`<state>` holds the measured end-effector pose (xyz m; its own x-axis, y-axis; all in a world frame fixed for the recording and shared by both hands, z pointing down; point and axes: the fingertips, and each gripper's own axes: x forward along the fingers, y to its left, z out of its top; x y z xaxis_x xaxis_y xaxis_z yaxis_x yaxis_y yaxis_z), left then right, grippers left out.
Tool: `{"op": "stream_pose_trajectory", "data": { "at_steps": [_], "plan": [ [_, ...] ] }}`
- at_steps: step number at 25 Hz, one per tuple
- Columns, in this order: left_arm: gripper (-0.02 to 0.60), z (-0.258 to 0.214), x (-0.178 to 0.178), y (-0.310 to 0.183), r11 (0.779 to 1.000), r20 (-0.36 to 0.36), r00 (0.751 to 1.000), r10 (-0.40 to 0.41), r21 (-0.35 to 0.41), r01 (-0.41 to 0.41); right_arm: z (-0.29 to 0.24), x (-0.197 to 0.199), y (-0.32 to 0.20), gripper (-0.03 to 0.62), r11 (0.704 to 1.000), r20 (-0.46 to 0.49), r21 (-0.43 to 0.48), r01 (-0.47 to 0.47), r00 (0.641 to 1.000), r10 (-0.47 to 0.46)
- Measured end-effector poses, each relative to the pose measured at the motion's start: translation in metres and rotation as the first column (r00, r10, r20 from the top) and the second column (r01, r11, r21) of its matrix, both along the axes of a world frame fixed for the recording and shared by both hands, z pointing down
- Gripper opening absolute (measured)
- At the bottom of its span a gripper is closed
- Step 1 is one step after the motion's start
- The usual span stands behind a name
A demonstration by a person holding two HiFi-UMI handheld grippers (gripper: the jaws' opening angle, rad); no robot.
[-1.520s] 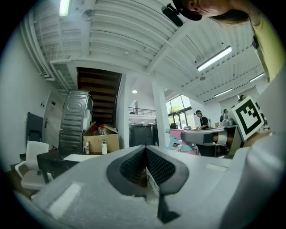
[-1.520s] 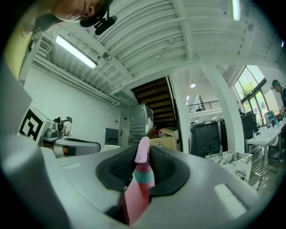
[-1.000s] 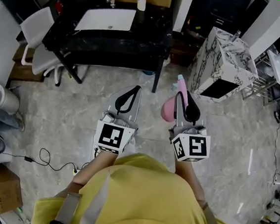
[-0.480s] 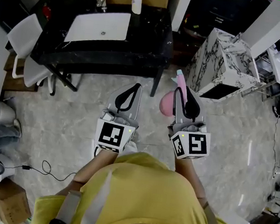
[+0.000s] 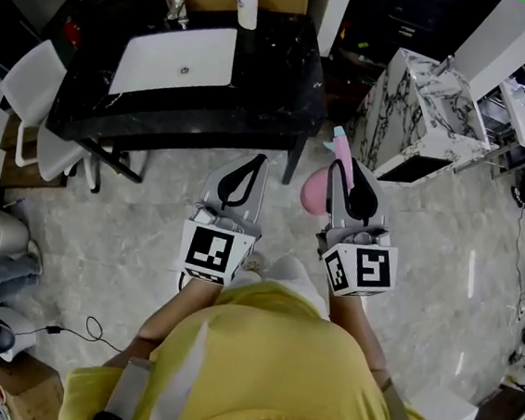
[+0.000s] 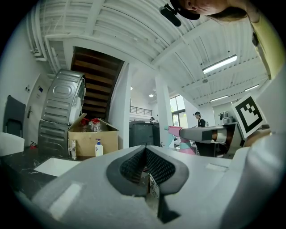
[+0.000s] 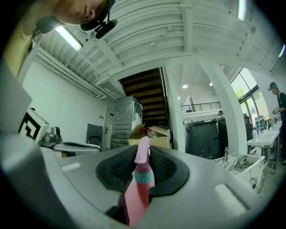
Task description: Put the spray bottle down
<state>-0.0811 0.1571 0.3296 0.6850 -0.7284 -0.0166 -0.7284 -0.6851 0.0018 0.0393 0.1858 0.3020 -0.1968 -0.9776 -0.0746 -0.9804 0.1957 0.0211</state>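
Observation:
A pink spray bottle (image 5: 319, 190) with a teal collar and pink nozzle (image 7: 142, 166) sits clamped between the pads of my right gripper (image 5: 350, 181), which is shut on it; the round pink body hangs to the left of the jaws over the floor. In the right gripper view the bottle's neck (image 7: 144, 176) stands upright between the black ribbed pads. My left gripper (image 5: 245, 175) is level beside it, its jaws shut with nothing between them (image 6: 144, 157). Both point toward the black table (image 5: 266, 84).
The black table carries a white sink basin (image 5: 176, 56), a tap (image 5: 177, 4) and a white pump bottle (image 5: 246, 5). A marble-patterned cabinet (image 5: 422, 114) stands to the right, a white chair (image 5: 33, 87) to the left. A cardboard box (image 6: 91, 136) sits behind the table.
Both grippers and the person have moved forward toward the black table, which now lies closer and lower in the head view. The grip on the spray bottle is unchanged.

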Motion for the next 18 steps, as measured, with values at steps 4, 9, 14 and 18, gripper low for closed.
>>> {"op": "stream_pose_trajectory", "data": {
  "at_steps": [4, 9, 14, 18],
  "plan": [
    [0.002, 0.003, -0.005, -0.013, 1.0, -0.008, 1.0, -0.012, -0.008, 0.012, 0.004, 0.0, -0.014, 0.084, 1.0, 0.005, -0.011, -0.002, 1.0, 0.002],
    [0.002, 0.008, -0.008, -0.032, 1.0, -0.016, 1.0, -0.01, -0.025, 0.01, 0.001, -0.002, -0.039, 0.084, 1.0, 0.001, -0.004, 0.015, 1.0, -0.015],
    [0.002, 0.009, -0.007, -0.06, 1.0, -0.014, 1.0, -0.017, -0.021, 0.017, 0.0, -0.001, -0.071, 0.084, 0.999, 0.002, 0.008, 0.037, 0.999, -0.037],
    [0.002, 0.013, 0.0, -0.088, 0.999, -0.015, 1.0, -0.02, -0.029, 0.019, 0.003, 0.003, -0.1, 0.084, 0.998, -0.003, 0.007, 0.057, 0.998, -0.057]
  ]
}}
